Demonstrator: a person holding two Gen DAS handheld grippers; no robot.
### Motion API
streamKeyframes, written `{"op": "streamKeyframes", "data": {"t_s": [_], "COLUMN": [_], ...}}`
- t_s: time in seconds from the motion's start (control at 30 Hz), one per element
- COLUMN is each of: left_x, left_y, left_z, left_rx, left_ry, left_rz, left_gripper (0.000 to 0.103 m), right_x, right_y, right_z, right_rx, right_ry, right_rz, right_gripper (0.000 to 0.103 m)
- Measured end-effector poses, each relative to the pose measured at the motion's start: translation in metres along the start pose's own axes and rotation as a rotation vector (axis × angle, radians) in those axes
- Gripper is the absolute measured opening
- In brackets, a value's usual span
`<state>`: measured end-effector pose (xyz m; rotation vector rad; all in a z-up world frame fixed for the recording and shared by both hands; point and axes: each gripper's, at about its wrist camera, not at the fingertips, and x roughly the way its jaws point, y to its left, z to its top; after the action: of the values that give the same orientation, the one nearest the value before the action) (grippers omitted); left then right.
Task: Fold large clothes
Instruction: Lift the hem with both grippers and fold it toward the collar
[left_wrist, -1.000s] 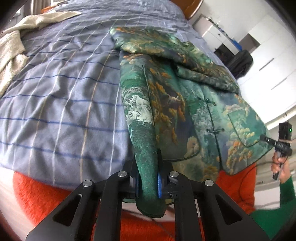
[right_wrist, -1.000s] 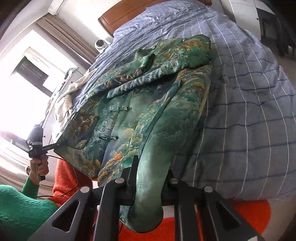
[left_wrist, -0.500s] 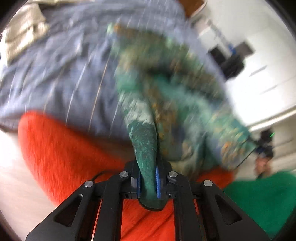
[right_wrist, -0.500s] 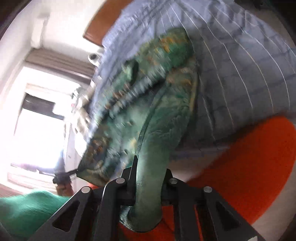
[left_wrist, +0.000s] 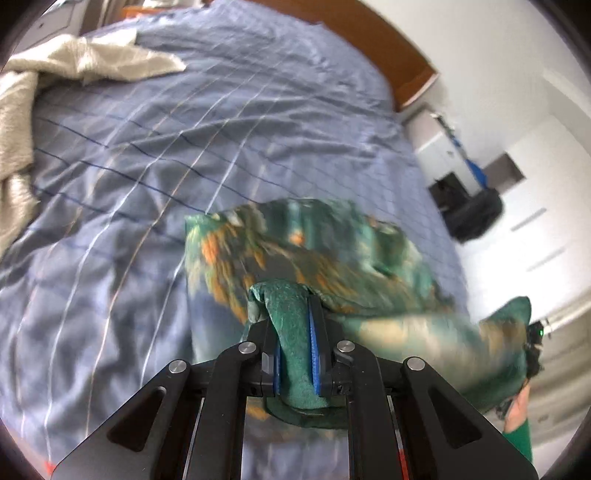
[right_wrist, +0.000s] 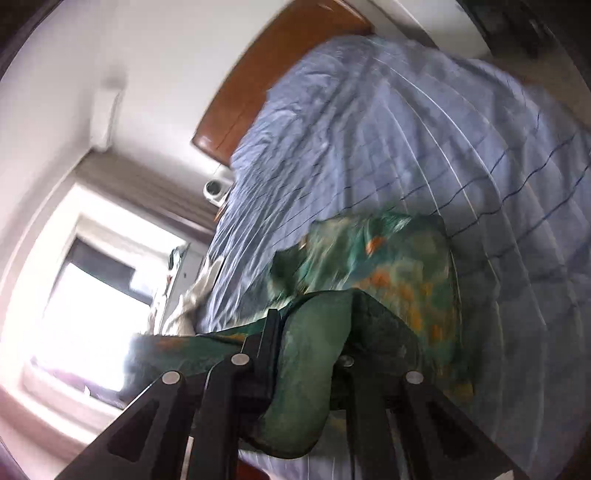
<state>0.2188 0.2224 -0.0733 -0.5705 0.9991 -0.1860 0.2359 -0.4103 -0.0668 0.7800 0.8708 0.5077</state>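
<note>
A green patterned jacket (left_wrist: 314, 251) with orange and cream print lies bunched on the blue checked bed (left_wrist: 147, 166). My left gripper (left_wrist: 295, 332) is shut on a fold of its green hem. A stretched edge of the jacket runs right toward the other gripper (left_wrist: 533, 343) at the frame's edge, beside a hand and green sleeve (left_wrist: 517, 435). In the right wrist view my right gripper (right_wrist: 310, 332) is shut on another green fold, and the jacket (right_wrist: 388, 266) is doubled over just beyond it on the bed (right_wrist: 406, 129). Both views are motion-blurred.
A beige blanket (left_wrist: 44, 92) lies on the bed's far left. A wooden headboard (left_wrist: 388, 48) stands at the far end. White cabinets and a dark bag (left_wrist: 476, 210) are to the right of the bed. A bright window (right_wrist: 85, 288) is on the left.
Both grippers have carried the held hem forward over the bed, doubling the spread-out jacket onto itself. The orange bed edge has dropped out of view.
</note>
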Motion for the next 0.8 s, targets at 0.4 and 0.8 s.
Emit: {"op": "streamKeyframes", "data": {"t_s": [0.4, 0.8], "left_x": [0.051, 0.037], "left_y": [0.009, -0.001], "left_z": [0.021, 0.006], "left_rx": [-0.017, 0.284], "left_ry": [0.052, 0.063], "left_rz": [0.018, 0.105], "left_gripper": [0.083, 0.1], "right_x": [0.084, 0.055], "right_y": [-0.083, -0.02], "right_z": [0.02, 0.042], "right_rx": [0.261, -0.134], "right_ry": [0.056, 0.106], "right_rz": [-0.041, -0.277], "right_gripper": [0.029, 0.078]}}
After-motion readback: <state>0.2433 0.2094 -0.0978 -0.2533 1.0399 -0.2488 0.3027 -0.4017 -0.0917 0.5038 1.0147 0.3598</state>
